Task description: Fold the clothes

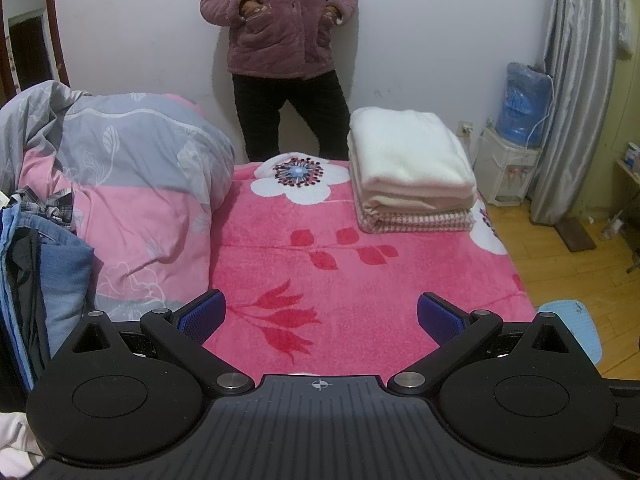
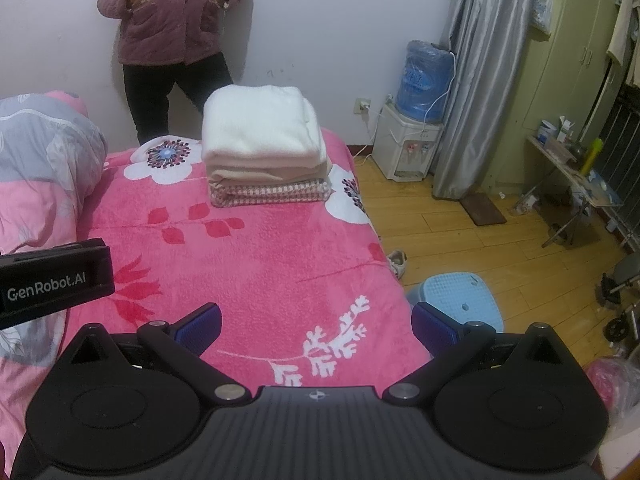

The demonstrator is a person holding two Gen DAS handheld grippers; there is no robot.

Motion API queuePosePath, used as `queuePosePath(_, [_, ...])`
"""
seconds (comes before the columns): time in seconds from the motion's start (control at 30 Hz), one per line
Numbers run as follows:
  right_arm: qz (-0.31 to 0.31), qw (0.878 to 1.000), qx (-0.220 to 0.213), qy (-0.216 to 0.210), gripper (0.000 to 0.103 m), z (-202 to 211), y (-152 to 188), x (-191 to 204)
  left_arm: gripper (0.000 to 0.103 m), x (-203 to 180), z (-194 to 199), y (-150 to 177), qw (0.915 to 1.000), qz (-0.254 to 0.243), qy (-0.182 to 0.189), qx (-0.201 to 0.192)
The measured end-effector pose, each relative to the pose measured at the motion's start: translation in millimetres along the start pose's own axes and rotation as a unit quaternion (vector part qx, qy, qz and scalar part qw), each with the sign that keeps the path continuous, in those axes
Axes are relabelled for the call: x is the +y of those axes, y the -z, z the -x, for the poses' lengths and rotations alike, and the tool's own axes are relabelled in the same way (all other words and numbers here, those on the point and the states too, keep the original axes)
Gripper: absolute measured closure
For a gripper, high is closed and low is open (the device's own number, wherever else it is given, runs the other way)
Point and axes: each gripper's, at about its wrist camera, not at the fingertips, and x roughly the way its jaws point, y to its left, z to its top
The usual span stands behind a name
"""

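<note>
A stack of folded clothes (image 1: 412, 176), white on top and checked pink at the bottom, sits at the far right of the pink flowered bed cover (image 1: 320, 264); it also shows in the right wrist view (image 2: 264, 152). A pile of unfolded clothes (image 1: 44, 264), blue denim, dark cloth and plaid, lies at the left edge. My left gripper (image 1: 320, 316) is open and empty above the cover. My right gripper (image 2: 316, 322) is open and empty above the cover's near right part (image 2: 280, 280). The left gripper's body (image 2: 52, 280) shows at the left in the right wrist view.
A bunched grey and pink quilt (image 1: 128, 184) fills the bed's left side. A person in a mauve jacket (image 1: 280, 32) stands by the far wall. A water dispenser (image 2: 416, 132), a blue stool (image 2: 460, 296), a shoe (image 2: 396, 262) and a cluttered folding table (image 2: 576, 176) stand on the wooden floor at right.
</note>
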Motion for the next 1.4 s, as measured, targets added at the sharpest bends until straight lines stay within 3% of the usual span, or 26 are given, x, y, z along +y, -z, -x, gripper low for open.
queuePosePath(1.4, [0.004,1.0,0.01,0.0,0.0,-7.2,1.7,1.9,0.0,-2.1,-9.4,2.9,0.9999,-0.004,0.0,0.012])
